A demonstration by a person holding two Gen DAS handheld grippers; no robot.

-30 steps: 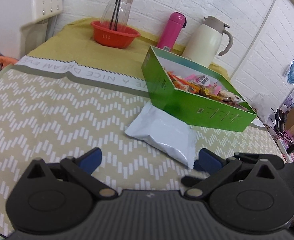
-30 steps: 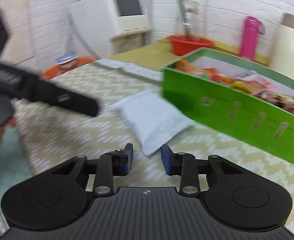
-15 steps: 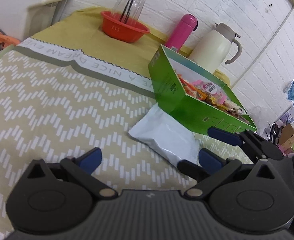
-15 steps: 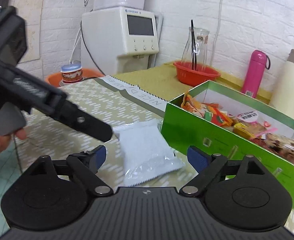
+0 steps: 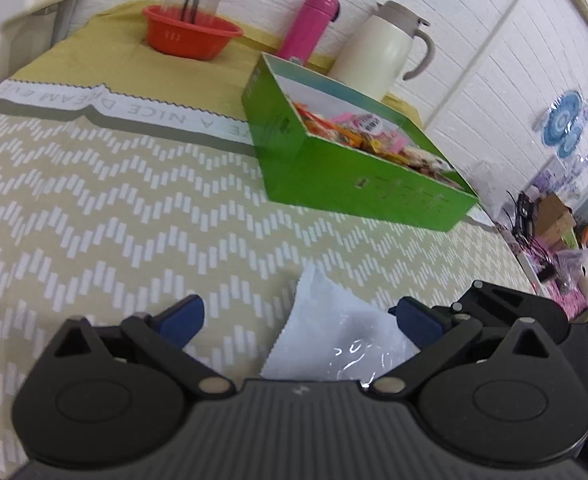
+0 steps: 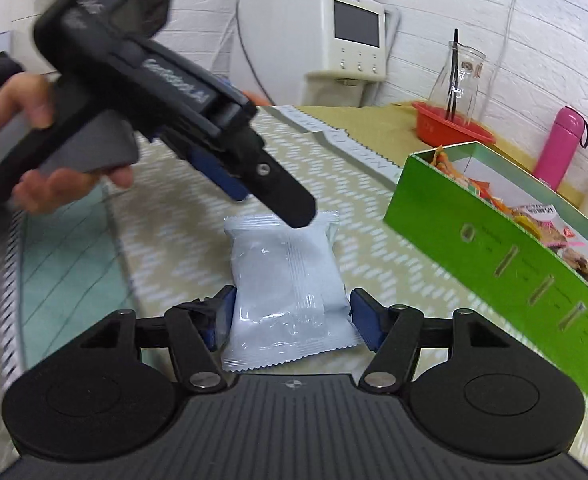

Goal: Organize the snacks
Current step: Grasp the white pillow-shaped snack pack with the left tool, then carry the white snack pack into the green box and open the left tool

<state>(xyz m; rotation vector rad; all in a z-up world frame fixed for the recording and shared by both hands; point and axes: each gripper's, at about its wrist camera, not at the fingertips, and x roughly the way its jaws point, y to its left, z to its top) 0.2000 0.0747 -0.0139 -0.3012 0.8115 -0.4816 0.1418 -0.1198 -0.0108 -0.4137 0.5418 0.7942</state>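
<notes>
White-painted brick walls (image 6: pixel 554 20) enclose a table under a beige chevron tablecloth (image 5: pixel 94 208); a white appliance with a screen (image 6: pixel 334 40) stands behind.

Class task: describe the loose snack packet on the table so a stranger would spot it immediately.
Find the open green box of colourful snacks on the zigzag-patterned tablecloth. Beside it, lying flat on the cloth, is the white packet. It is the only plain, unprinted snack, and the only one outside the box.

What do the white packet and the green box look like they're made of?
White packet: thin plastic film, semi-glossy; crinkles, glare spots and zigzag-cut sealed ends show it. Green box: probably printed cardboard, smooth with a slight sheen; thin flat walls, sharp folded corners, slot cut-outs.
</notes>
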